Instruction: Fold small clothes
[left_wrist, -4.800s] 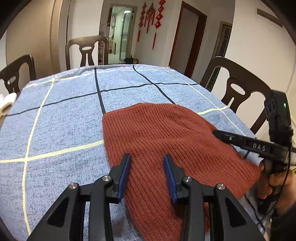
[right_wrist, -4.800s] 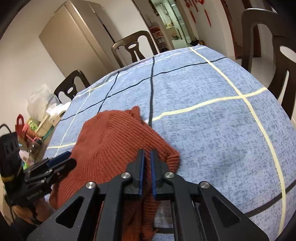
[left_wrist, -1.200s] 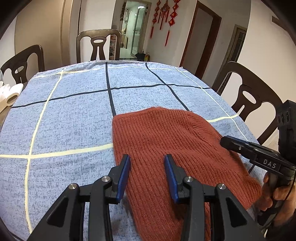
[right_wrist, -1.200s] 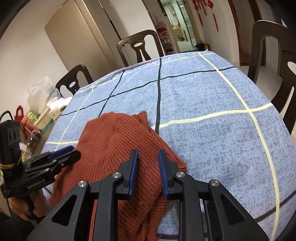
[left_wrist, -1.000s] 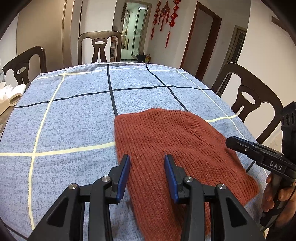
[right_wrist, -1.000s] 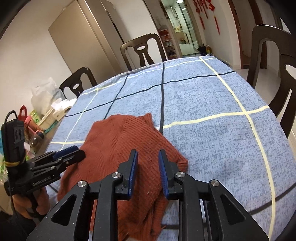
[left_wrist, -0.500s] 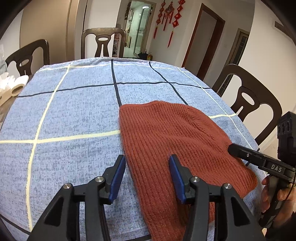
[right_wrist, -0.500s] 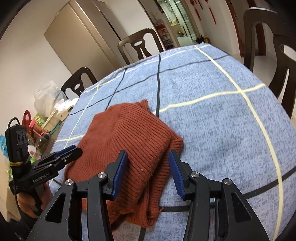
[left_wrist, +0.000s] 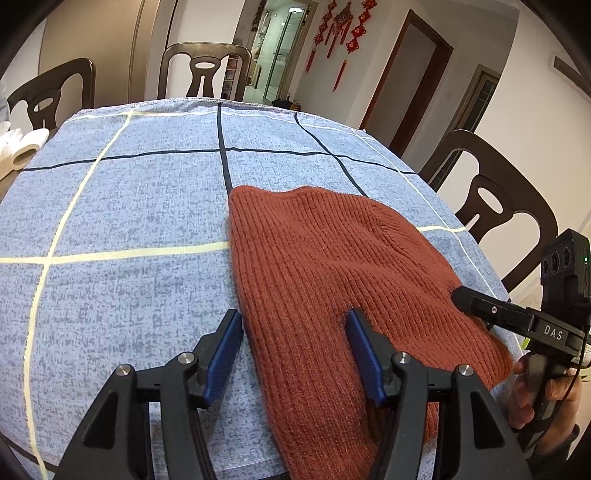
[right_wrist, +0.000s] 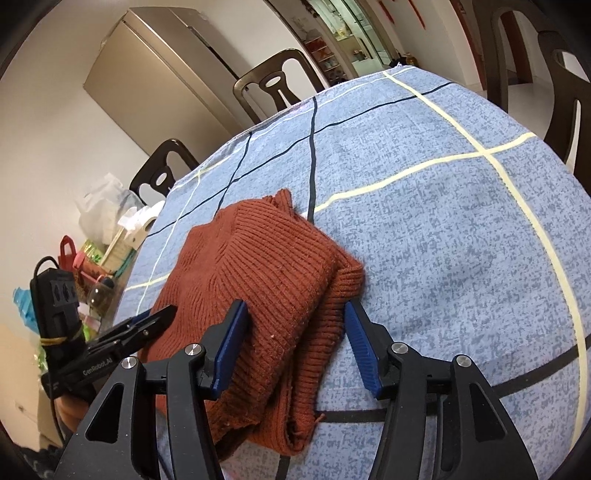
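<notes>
— Rust-red ribbed knitwear, then: where does it lie?

— The folded knit garment (left_wrist: 332, 280) lies on the blue checked tablecloth (left_wrist: 122, 206), near the table's close edge, with its lower part running off the bottom of the left wrist view. In the right wrist view it shows 2 layers, the upper one doubled over the lower.

— Start at the left. What is the left gripper (left_wrist: 293, 325) doing?

— Its jaws are opening. The left blue pad (left_wrist: 221, 354) is over bare tablecloth just beside the garment's left edge; the right pad is over the knit. Cloth lies between them, but neither pad presses it, so nothing is gripped.

— And further right?

— The right gripper (right_wrist: 295, 321) is also opening. Its 2 blue pads straddle the garment's folded near corner, one over the knit, the other at its right edge over the tablecloth, and they pinch nothing. In the left wrist view the same tool shows at the right, its black tip at the garment's right edge, with a hand (left_wrist: 535, 391) round its handle.

— Anything around the table?

— Dark wooden chairs (left_wrist: 498, 199) stand round it, and red hanging ornaments (left_wrist: 347, 33) are on the far wall. A paper roll (left_wrist: 22, 147) sits at the far left.
</notes>
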